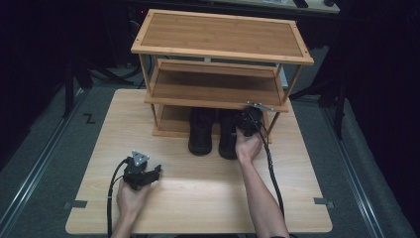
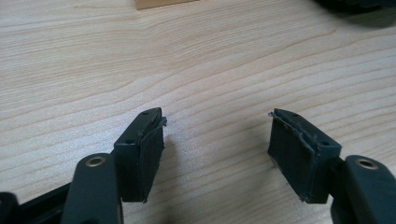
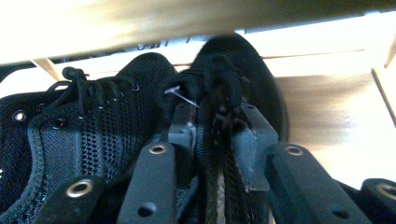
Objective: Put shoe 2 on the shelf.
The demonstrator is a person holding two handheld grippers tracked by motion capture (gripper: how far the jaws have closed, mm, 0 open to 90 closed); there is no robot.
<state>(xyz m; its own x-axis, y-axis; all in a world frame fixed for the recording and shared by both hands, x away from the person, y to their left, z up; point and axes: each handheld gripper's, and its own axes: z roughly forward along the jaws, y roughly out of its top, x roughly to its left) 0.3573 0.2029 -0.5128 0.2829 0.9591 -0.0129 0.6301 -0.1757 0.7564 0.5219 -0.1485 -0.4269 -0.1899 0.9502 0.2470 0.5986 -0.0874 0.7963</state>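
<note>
One wooden rack [image 1: 222,37] with three shelves stood at the far middle of the table [image 1: 198,198]. Two black shoes sat side by side at the rack's bottom shelf, toes tucked under the middle shelf and heels sticking out toward the person.

The right gripper [image 1: 249,120] was at the rack's front right, just under the edge of the middle shelf, held by the person's right hand [image 1: 247,146]. In the right gripper view its jaws were pressed close together on the tongue and laces of the right shoe [image 3: 233,74], with only that strip of shoe between them. The left shoe [image 3: 93,116] lay just beside it, touching or nearly touching; I could not tell which. Neither shoe looked lifted clear of the shelf, though the view was too tight to be sure.

The left gripper [image 1: 148,173] rested well in front of the rack and to its left, low over the bare table, held by the left hand [image 1: 130,196]. In the left gripper view its two jaws stood wide apart with nothing between them but wood grain. A corner of the rack's base showed at the top edge of that view.
</note>
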